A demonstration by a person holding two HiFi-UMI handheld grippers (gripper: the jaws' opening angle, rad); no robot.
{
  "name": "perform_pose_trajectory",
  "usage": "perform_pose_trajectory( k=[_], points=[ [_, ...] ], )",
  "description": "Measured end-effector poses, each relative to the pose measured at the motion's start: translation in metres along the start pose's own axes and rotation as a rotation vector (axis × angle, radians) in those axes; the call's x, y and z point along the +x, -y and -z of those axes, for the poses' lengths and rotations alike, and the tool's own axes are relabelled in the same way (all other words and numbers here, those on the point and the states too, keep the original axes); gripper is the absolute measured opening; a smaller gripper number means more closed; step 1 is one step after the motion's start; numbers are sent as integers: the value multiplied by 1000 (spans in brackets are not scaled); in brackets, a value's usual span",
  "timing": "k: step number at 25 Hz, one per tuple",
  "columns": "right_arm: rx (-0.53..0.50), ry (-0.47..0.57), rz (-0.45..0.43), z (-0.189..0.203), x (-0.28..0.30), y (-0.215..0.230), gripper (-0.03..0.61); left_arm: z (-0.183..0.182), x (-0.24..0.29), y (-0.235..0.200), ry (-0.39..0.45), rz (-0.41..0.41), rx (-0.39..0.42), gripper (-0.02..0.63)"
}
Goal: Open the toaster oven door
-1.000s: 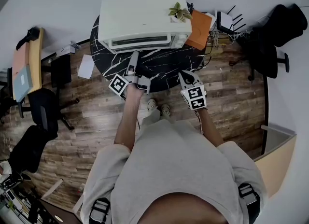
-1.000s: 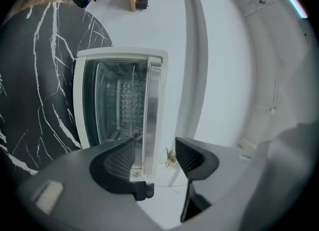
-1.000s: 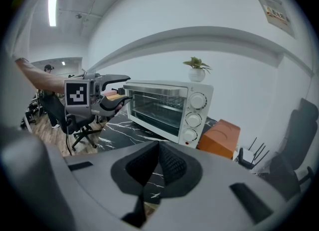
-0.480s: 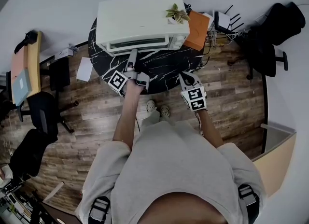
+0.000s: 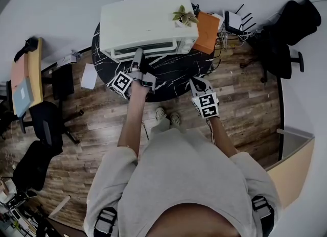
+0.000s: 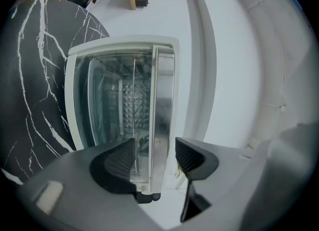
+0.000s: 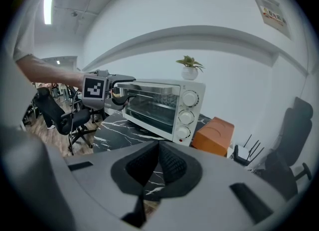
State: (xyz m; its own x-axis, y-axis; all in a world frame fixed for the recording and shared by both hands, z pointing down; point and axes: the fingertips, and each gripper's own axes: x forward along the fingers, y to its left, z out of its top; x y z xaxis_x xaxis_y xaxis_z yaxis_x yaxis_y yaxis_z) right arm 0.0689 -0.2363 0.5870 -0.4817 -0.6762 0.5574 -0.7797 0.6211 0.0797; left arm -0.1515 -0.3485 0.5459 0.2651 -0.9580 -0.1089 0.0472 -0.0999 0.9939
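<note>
The white toaster oven stands on the round black marble table, its glass door closed. My left gripper reaches up to the door's top edge. In the left gripper view its jaws stand open, with the door's handle bar between the pads and a gap on either side. From the right gripper view the left gripper sits at the upper left of the oven. My right gripper hangs back at the table's front edge; its jaws are shut on nothing.
A small potted plant sits on the oven's top right corner. An orange box lies right of the oven, with a router and cables behind it. Office chairs stand at the left and far right.
My left gripper has moved forward over the table to the oven door, up to its handle. The right gripper has stayed where it was.
</note>
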Motion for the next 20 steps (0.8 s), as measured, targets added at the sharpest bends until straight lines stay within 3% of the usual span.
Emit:
perform_pose_trajectory(
  k=[9,16,20],
  points=[
    [11,0,9,3,1,2,14,-1,8,-7,0,-29,-29,238],
    [15,-7,13,5,1,4,14,-6,10,-2,13,-2,10,150],
    [16,-6,11,5,1,4,14,-6,11,1,13,0,12,135]
  ],
)
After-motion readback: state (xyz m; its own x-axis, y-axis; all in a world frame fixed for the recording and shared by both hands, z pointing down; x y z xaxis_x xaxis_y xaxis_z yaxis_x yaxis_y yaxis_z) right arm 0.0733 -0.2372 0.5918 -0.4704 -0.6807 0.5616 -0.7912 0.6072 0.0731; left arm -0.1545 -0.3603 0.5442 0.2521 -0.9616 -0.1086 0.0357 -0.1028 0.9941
